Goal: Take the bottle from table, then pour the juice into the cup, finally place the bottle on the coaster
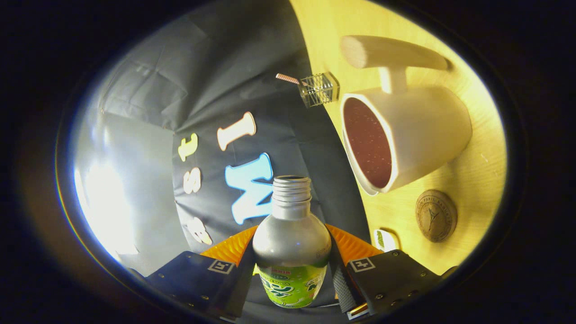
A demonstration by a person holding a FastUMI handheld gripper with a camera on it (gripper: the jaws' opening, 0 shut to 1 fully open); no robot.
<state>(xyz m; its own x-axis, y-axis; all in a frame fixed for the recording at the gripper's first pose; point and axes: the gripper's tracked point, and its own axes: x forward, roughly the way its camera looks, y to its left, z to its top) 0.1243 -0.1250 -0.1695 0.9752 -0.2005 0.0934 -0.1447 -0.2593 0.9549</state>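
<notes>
The bottle [291, 252] is being held between the two fingers of the gripper [292, 279], one finger being pressed against each side of its body, so the gripper is being kept clamped on it. The bottle is silver, with a green label low on its body, and its threaded neck is being pointed forward, away from the fingers. Its mouth is uncapped and is being shown open.

The view is being rolled sideways, so the wooden table [477, 180] is being seen as a tilted surface to the right of the fingers. The cup [405, 135] is being seen ahead of the fingers and to their right, well apart from the bottle mouth. It is a white mug with a long handle, and its dark reddish inside is being turned towards the camera. Whether liquid is being held in it cannot be told.

The coaster [435, 215], a round brown disc, is being seen on the table just to the right of the right finger, nearer than the cup. Beyond the cup, a small clear box [320, 89] with a striped straw [288, 79] sticking out of it is being seen at the table's edge.
</notes>
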